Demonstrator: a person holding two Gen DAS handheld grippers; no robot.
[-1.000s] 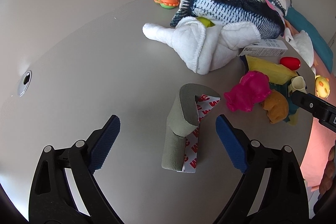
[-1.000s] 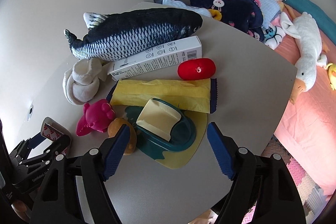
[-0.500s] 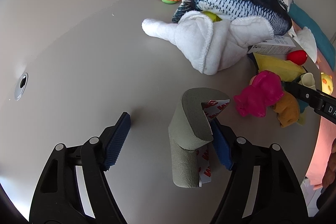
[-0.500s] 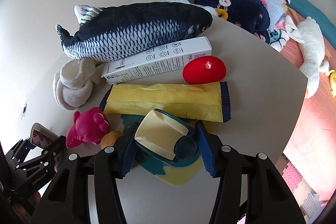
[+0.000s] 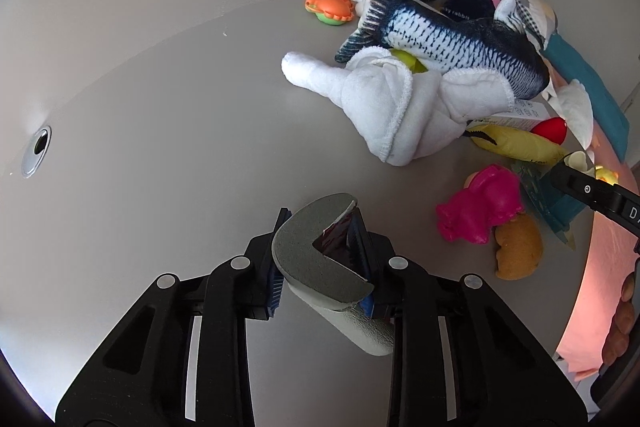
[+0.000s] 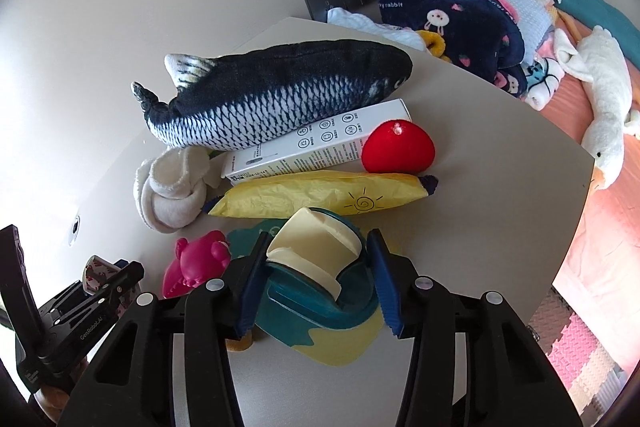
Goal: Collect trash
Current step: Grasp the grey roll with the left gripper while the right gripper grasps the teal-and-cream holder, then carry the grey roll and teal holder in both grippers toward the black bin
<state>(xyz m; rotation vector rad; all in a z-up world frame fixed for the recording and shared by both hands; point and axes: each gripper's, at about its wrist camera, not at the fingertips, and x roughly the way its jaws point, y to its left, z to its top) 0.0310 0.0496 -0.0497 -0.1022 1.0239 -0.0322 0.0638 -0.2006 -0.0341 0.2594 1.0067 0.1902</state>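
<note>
A grey foam corner piece (image 5: 316, 247) with red-and-white backing sits between the blue pads of my left gripper (image 5: 320, 259), which is shut on it; its lower end sticks out below the fingers. My right gripper (image 6: 316, 279) is closing on a teal plastic package (image 6: 320, 307) with a cream insert (image 6: 312, 247). Both pads press on the package's sides, above its yellow backing card (image 6: 340, 343). A yellow wrapper (image 6: 320, 195) lies just beyond it on the grey table (image 6: 480, 227). The left gripper (image 6: 108, 283) also shows at the lower left of the right wrist view.
A plush fish (image 6: 280, 95), a white box (image 6: 320, 143), a red toy (image 6: 398, 147), a pink toy (image 6: 196, 263), a rolled white towel (image 5: 392, 107) and an orange toy (image 5: 330, 7) crowd the table. Its edge runs along the right, with a bed of clothes beyond.
The left jaws closed from wide open onto the foam piece. The right jaws closed in around the teal package and the camera came nearer to it.
</note>
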